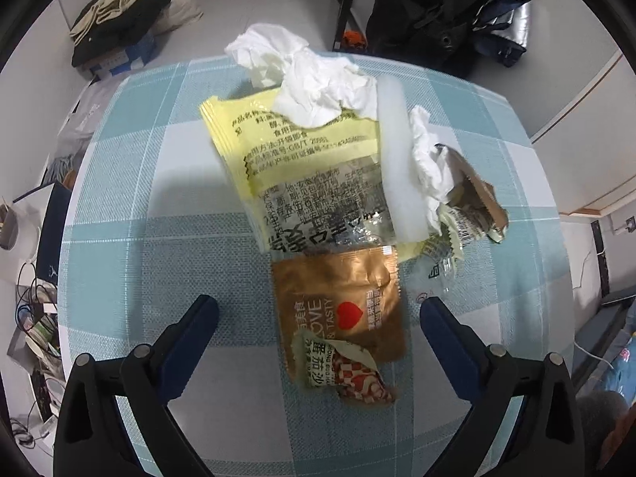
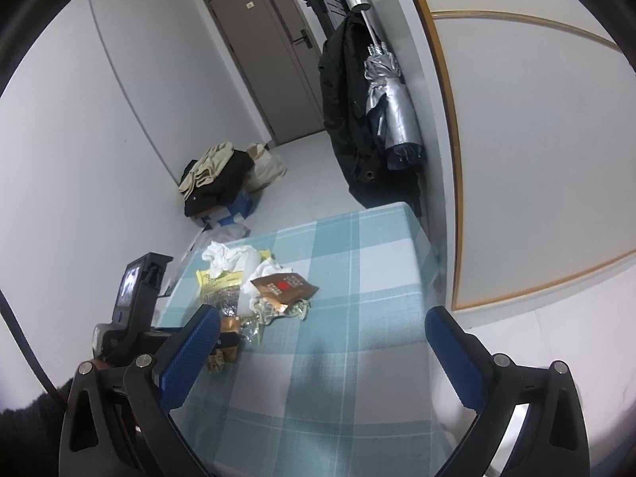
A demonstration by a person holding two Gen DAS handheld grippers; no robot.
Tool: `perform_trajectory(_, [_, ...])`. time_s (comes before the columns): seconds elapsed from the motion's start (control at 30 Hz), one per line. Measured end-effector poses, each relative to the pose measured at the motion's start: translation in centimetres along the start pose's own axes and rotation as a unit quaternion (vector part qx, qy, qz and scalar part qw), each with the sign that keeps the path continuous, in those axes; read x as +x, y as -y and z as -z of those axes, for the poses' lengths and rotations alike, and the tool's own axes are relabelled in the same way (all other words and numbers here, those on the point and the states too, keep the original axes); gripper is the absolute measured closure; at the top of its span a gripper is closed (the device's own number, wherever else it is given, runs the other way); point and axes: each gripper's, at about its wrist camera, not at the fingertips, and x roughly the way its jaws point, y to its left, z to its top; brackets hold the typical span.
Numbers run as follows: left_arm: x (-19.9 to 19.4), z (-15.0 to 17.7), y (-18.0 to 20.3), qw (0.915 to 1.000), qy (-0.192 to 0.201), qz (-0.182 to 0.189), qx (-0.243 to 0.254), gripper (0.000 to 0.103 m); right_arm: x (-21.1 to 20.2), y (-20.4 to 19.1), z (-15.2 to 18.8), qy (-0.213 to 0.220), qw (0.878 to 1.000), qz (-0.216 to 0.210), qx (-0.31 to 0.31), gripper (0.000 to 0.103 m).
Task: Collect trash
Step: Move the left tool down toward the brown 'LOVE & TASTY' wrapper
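Your left gripper hangs over the table with the blue checked cloth, and its two blue fingers are wide apart with nothing between them but air. Right under it lies the trash, all in one heap near the middle of the cloth. The brown wrapper with a red heart sits closest to you, between the two fingers as you look down. A small torn red and white wrapper lies on its near end. Past it is the big yellow wrapper with black writing. White crumpled tissue rests on the far end of the yellow one, and a white strip lies along its right side.

Your right gripper is open wide too and holds nothing. It is farther off, and the heap of trash shows beyond its left finger.

A black coat hangs by the wall.
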Motion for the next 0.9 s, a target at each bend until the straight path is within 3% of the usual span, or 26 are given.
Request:
perform_trajectory(0.2, [0.6,0.0,1.7,0.9981,0.007,-0.051,0.034,0.006,0.1,0.1,-0.1,0.0,1.0,0.001,0.004,0.0])
perform_trajectory(0.47, [-0.6,1.0,1.5,0.9977,0.02,-0.045,0.046,0.02,-0.1,0.1,0.0,0.0,1.0,0.003,0.007,0.0])
perform_trajectory(0.63, [-0.5,1.6,1.9,0.9972,0.032,-0.043,0.053,0.022,-0.1,-0.2,0.1,0.0,1.0,0.007,0.001,0.0])
perform_trajectory(0.77, [-0.9,1.9,2.6,0.9963,0.036,-0.034,0.07,0.038,-0.1,-0.3,0.1,0.0,1.0,0.008,0.0,0.0])
perform_trajectory(0.83, [-1.1,2.1,2.9,0.9962,0.036,-0.031,0.072,0.04,-0.1,-0.4,0.1,0.0,1.0,0.008,0.002,0.0])
perform_trajectory(0.9, [-1.3,2.0,3.0,0.9964,0.041,-0.029,0.068,0.051,-0.1,-0.4,0.1,0.002,1.0,0.009,0.004,0.0])
